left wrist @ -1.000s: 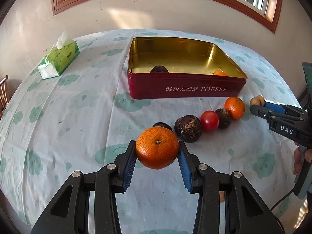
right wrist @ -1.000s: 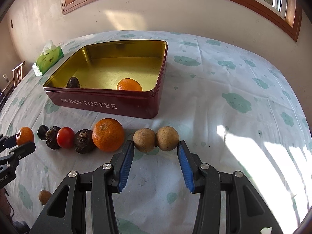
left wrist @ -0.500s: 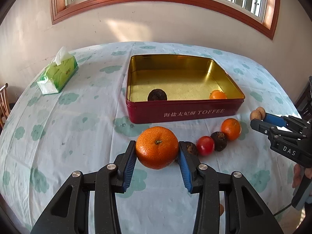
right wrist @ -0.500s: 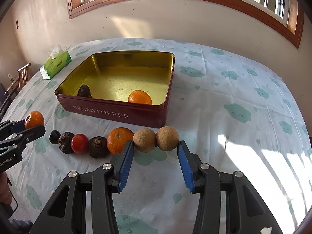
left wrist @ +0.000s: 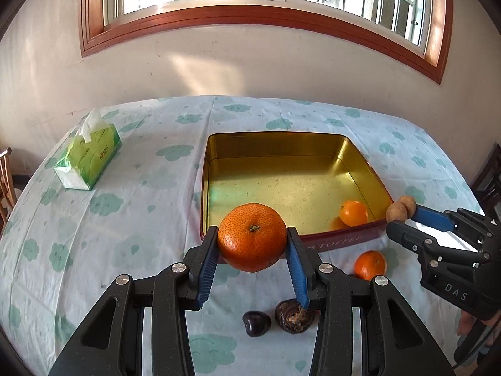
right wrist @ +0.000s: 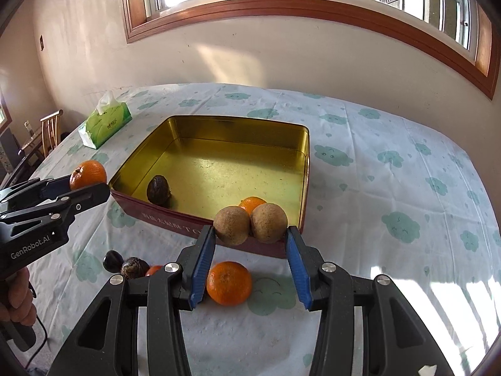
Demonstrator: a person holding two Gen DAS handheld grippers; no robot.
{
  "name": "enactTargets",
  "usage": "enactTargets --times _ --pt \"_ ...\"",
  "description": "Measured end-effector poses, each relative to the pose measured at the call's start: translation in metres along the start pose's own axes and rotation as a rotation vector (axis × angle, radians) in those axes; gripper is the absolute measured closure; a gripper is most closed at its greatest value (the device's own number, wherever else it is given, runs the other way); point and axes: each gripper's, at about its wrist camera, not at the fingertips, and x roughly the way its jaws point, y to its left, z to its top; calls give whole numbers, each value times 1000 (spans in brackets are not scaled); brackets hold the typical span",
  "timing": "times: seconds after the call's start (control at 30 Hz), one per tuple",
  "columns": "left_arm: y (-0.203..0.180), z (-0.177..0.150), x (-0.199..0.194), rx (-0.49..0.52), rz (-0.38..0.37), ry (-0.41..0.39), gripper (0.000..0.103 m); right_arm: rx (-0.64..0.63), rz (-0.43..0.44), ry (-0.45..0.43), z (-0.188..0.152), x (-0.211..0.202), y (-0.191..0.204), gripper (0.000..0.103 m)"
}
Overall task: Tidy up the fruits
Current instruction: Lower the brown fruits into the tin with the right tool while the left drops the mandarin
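My left gripper (left wrist: 252,244) is shut on a large orange mandarin (left wrist: 252,237), held in the air at the near wall of the red toffee tin (left wrist: 341,241). My right gripper (right wrist: 250,235) is shut on two joined brown round fruits (right wrist: 250,224), lifted at the tin's (right wrist: 162,219) near right corner. Inside the tin lie a small mandarin (left wrist: 353,212) and a dark wrinkled fruit (right wrist: 158,190). On the cloth in front remain a mandarin (right wrist: 229,283), a red tomato (right wrist: 153,270), a dark wrinkled fruit (left wrist: 292,315) and a small black fruit (left wrist: 256,322).
A green tissue box (left wrist: 88,158) stands on the table's far left. The round table (right wrist: 391,188) wears a pale cloud-print cloth. A wooden chair (right wrist: 48,131) sits beyond the left edge. A hand (right wrist: 17,297) holds the left gripper's handle.
Both grippers rose with their fruit and moved toward the tin. The row of fruit on the cloth now sits lower, partly under the fingers.
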Motion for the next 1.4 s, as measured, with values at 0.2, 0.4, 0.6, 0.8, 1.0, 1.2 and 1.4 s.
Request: enactTargets --times 0.2,0.4,0.6,0.8,1.0,1.2,1.4 --pt "-2 8 15 7 3 17 60 -11 9 12 11 16 7 60" --pt "1 12 31 5 22 38 60 -13 11 30 18 33 11 60" --pt "3 14 44 7 28 60 60 -24 7 57 20 48 14 60" --pt "2 13 54 15 27 82 60 -23 11 69 23 57 14 60" --pt "1 13 63 18 28 101 60 -20 12 77 24 64 15 60" --pt "2 13 68 18 28 108 60 -12 17 78 25 66 14 59" --pt "3 12 69 17 31 108 60 -14 16 76 25 67 13 59"
